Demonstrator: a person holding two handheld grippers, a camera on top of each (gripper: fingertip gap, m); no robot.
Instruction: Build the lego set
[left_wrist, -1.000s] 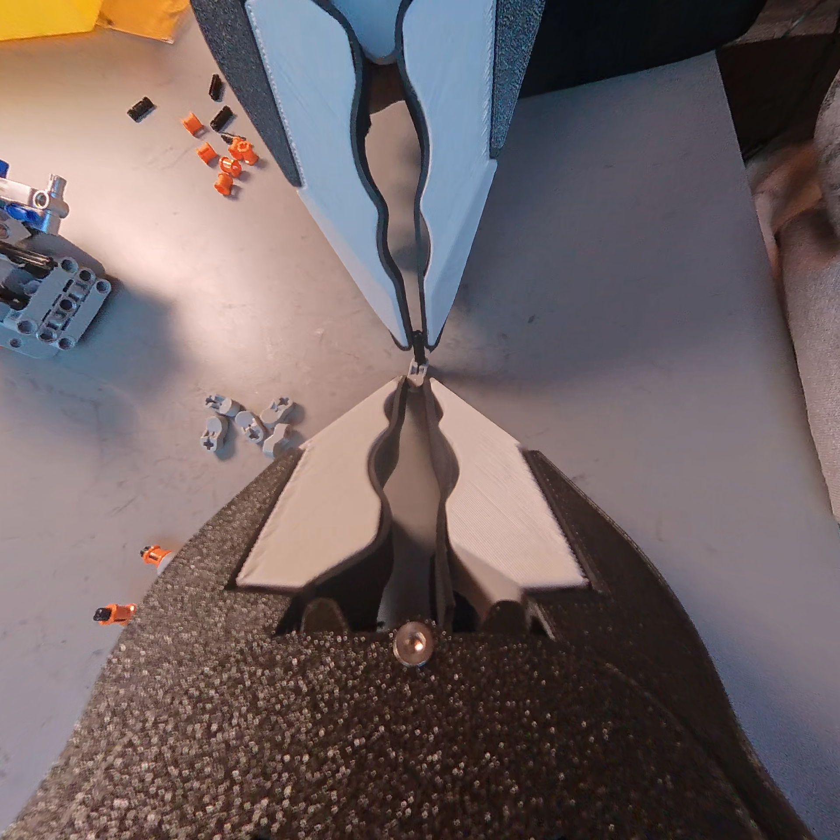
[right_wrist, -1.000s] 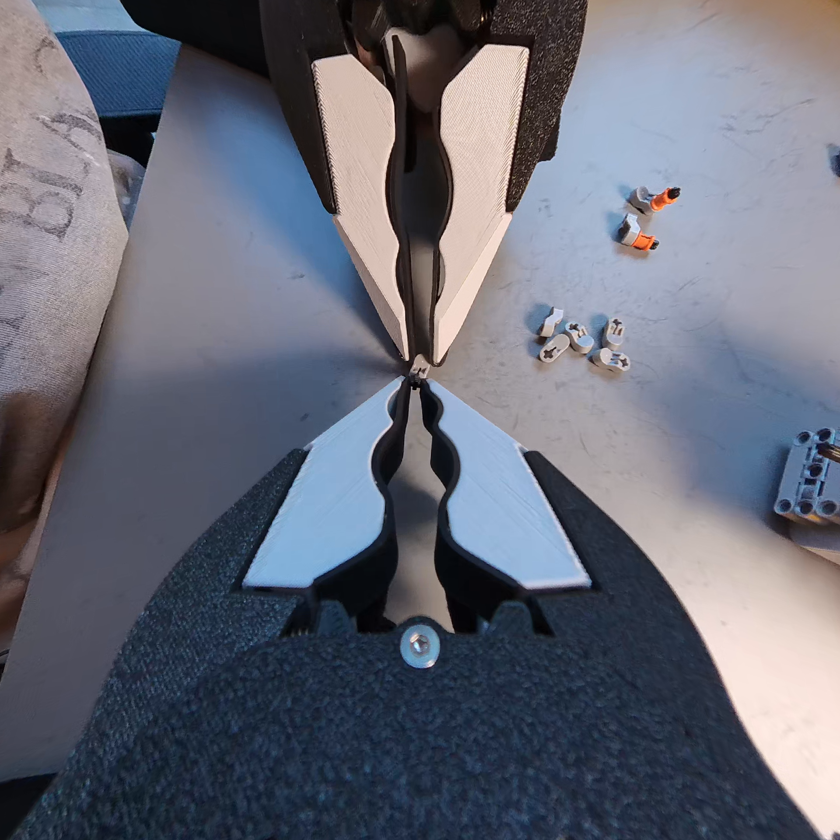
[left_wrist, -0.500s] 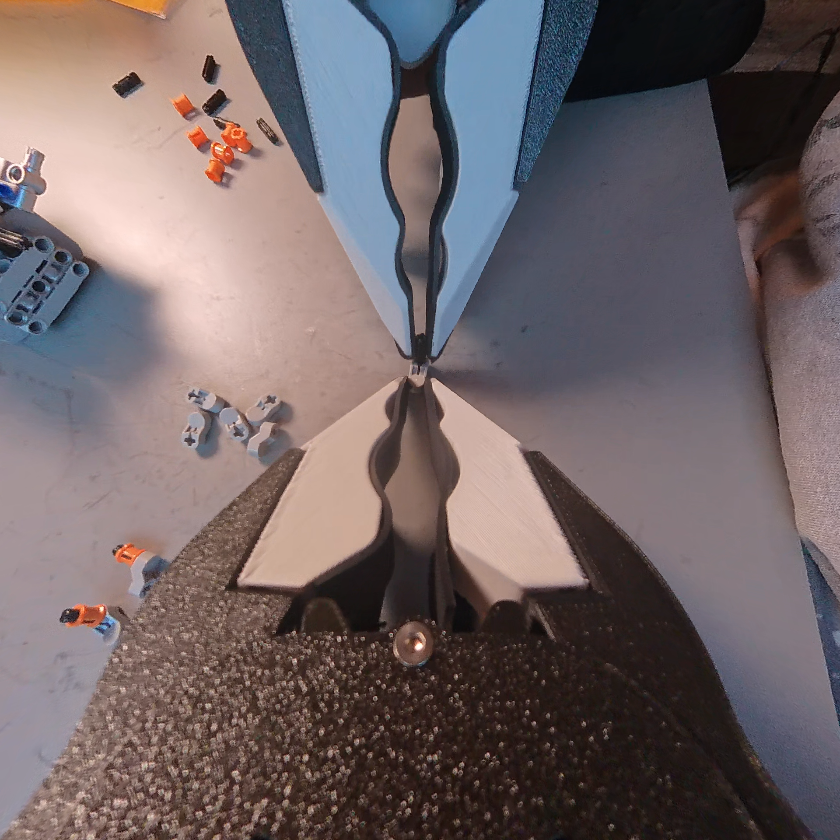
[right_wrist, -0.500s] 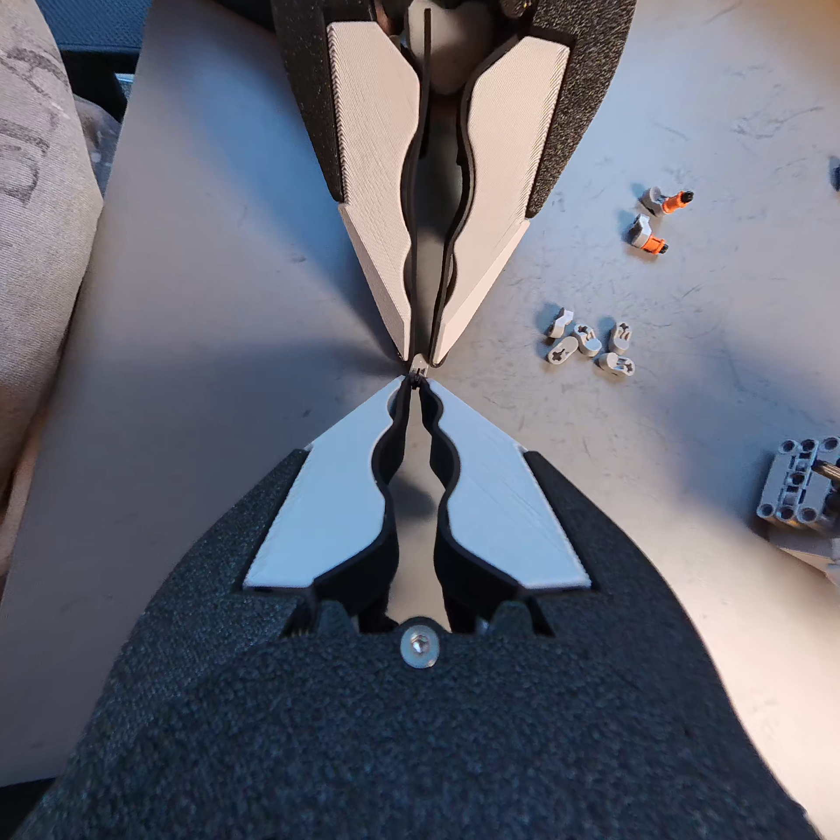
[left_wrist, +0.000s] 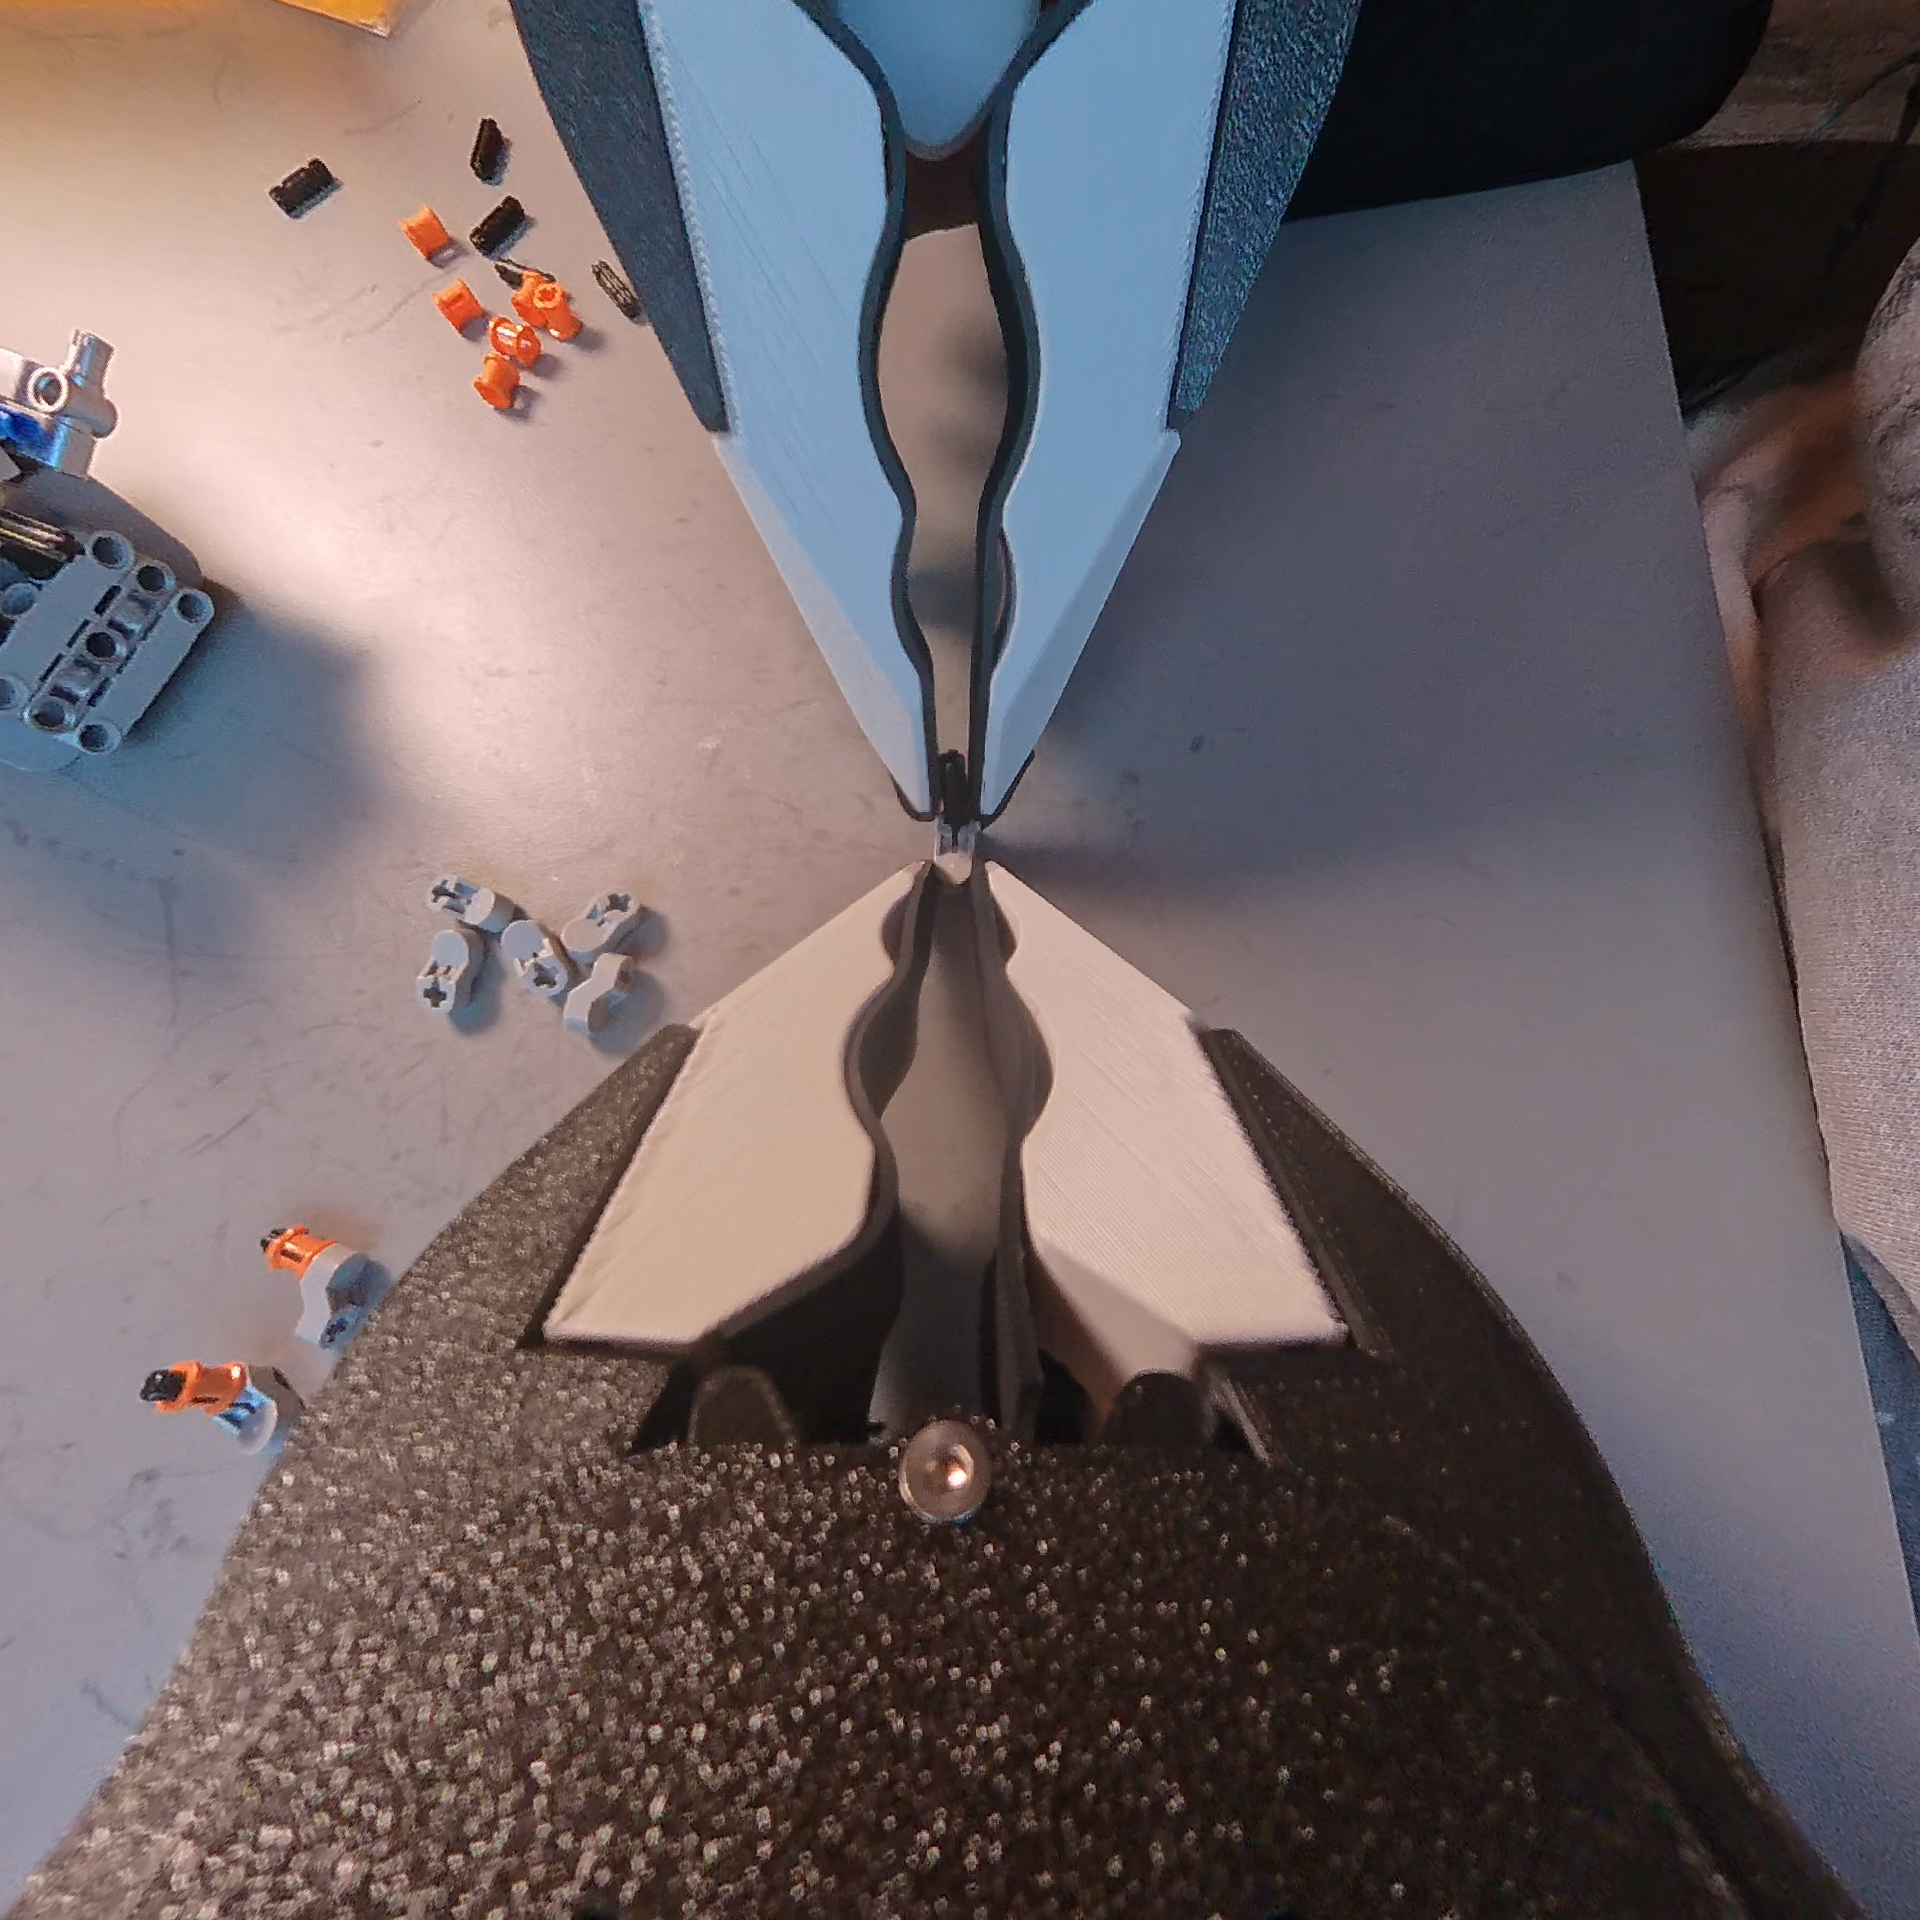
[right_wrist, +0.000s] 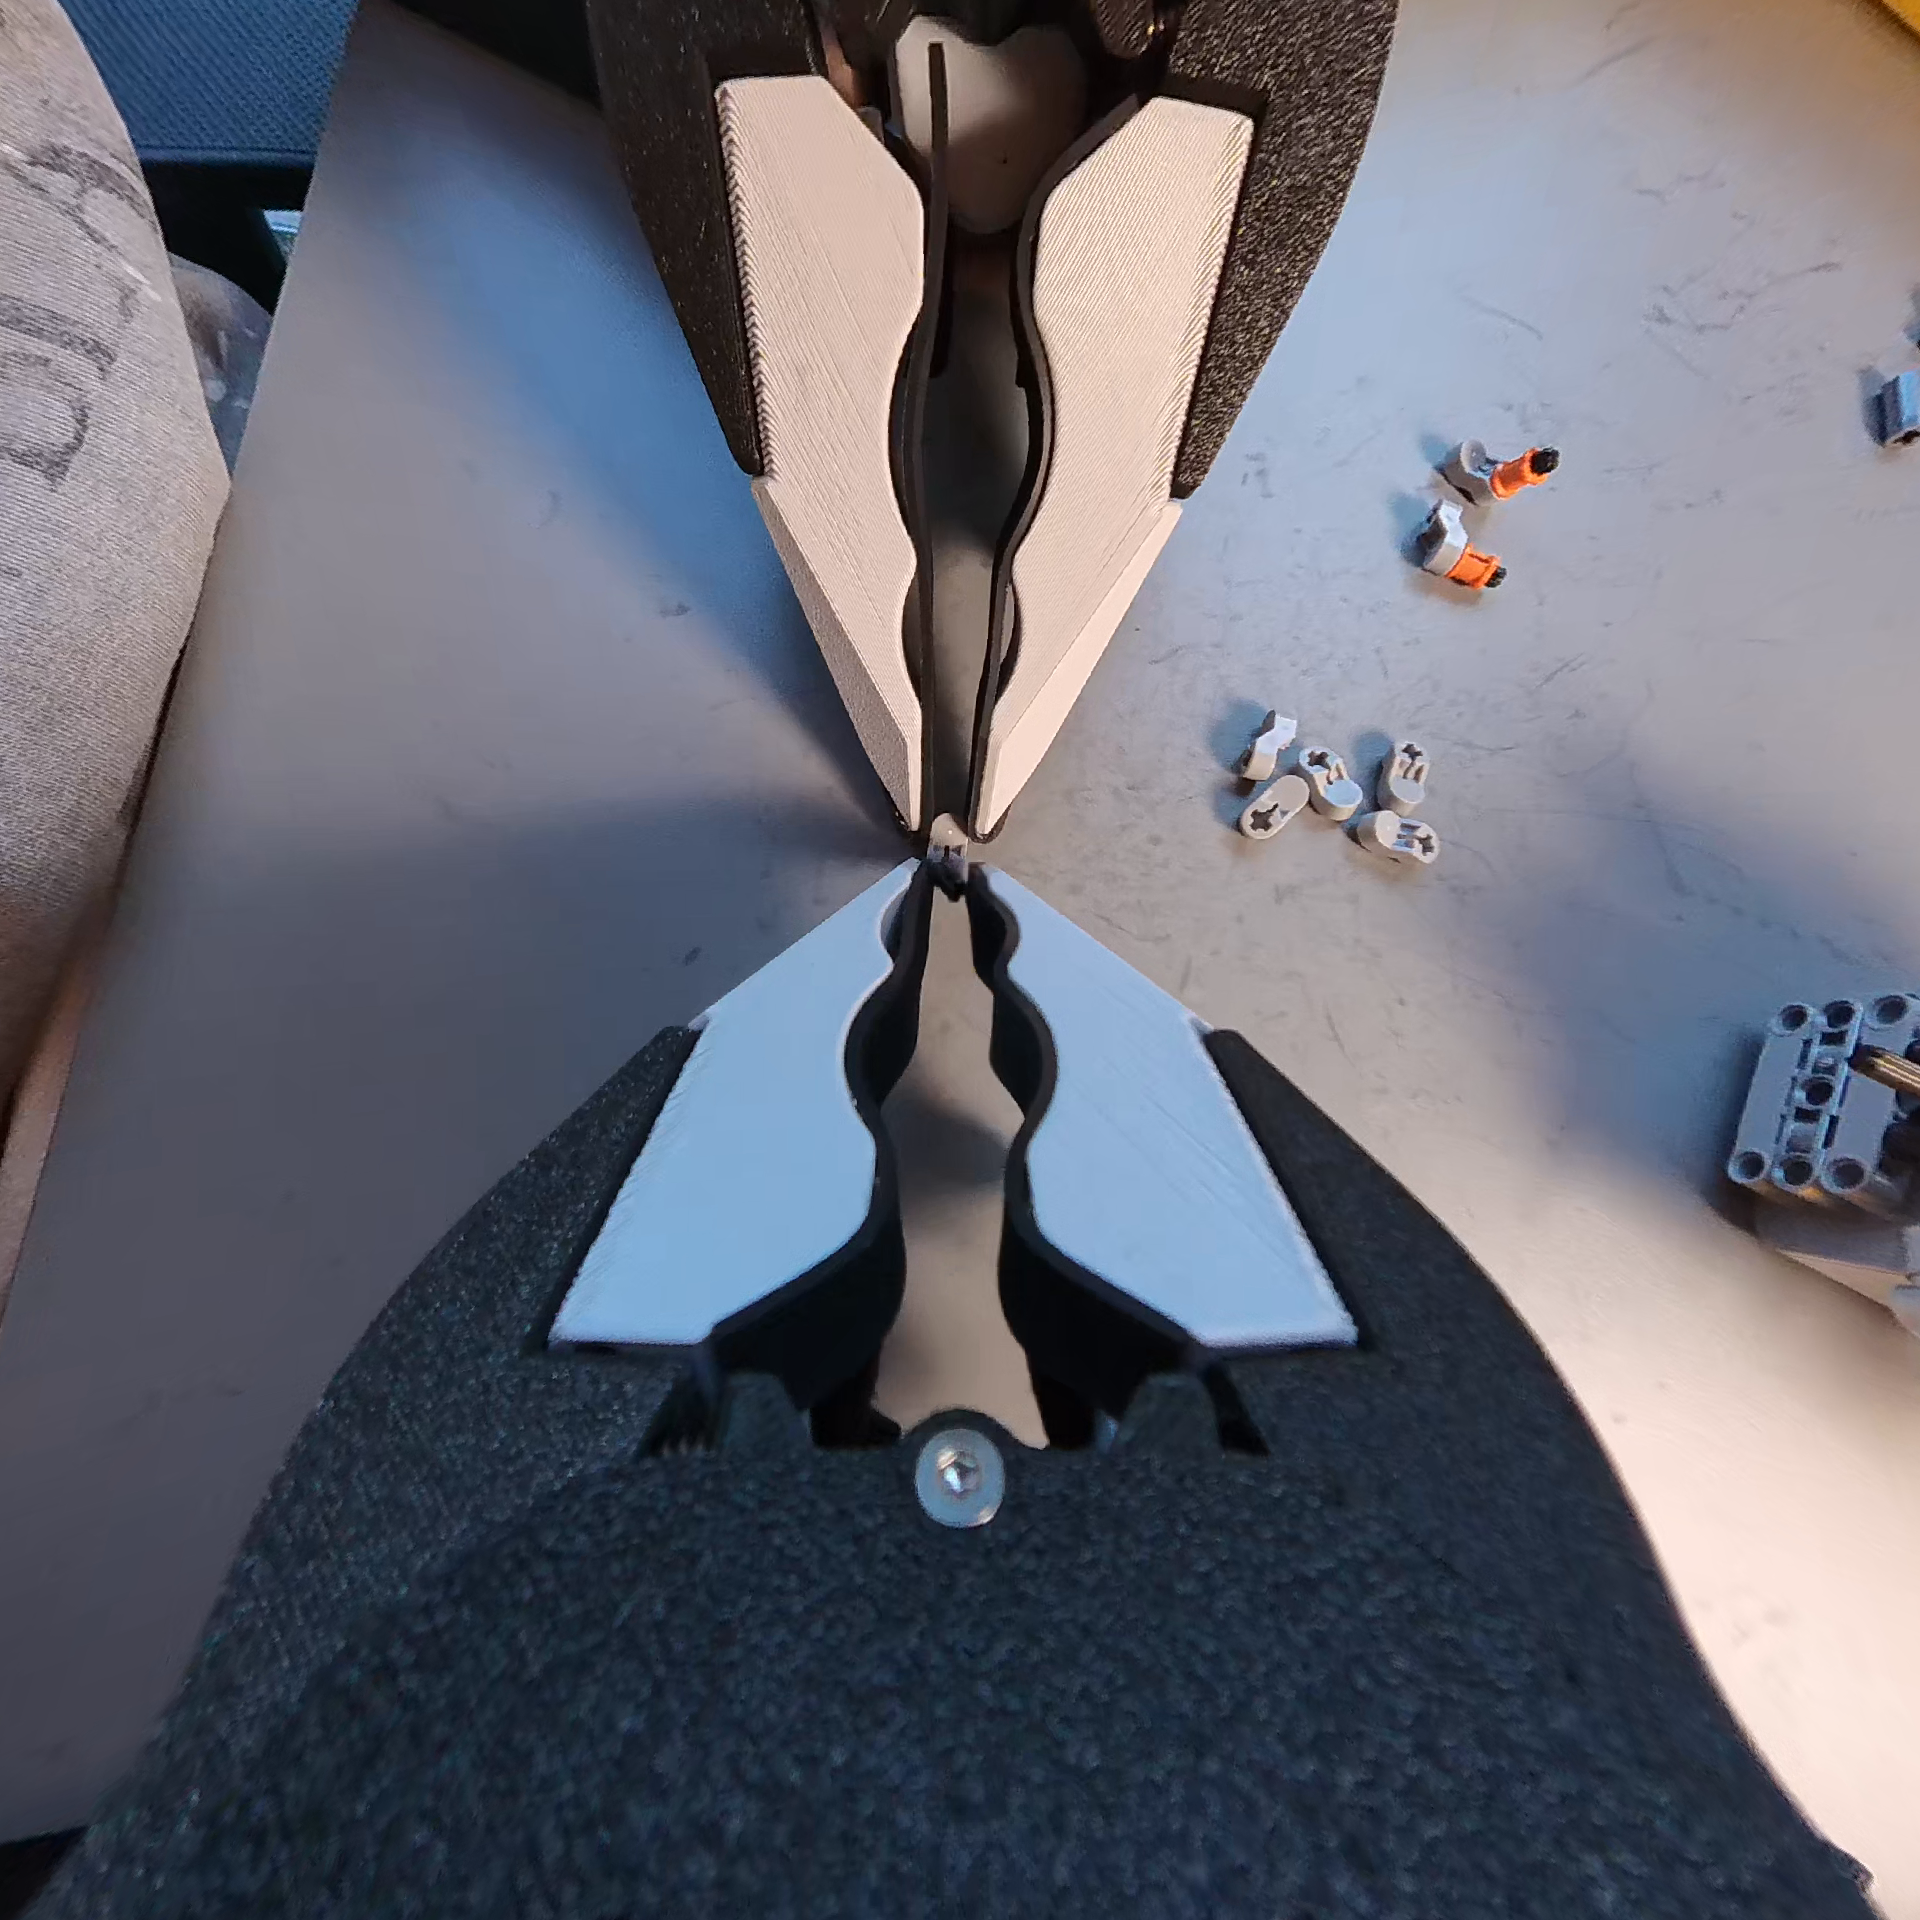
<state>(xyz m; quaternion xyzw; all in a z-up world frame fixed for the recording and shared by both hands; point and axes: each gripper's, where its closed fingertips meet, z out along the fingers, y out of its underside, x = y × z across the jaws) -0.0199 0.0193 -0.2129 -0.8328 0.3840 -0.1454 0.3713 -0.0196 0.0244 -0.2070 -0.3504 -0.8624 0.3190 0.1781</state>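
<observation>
Small light-grey plastic connector piece (left_wrist: 954, 840) pinched at left claw (left_wrist: 953, 871) tips, mated to tiny black plastic pin (right_wrist: 950, 881) clamped in right claw (right_wrist: 948, 883), tip to tip above grey worktop (left_wrist: 1351, 831). Cluster of grey connectors (left_wrist: 530, 951) left of left claw.
</observation>
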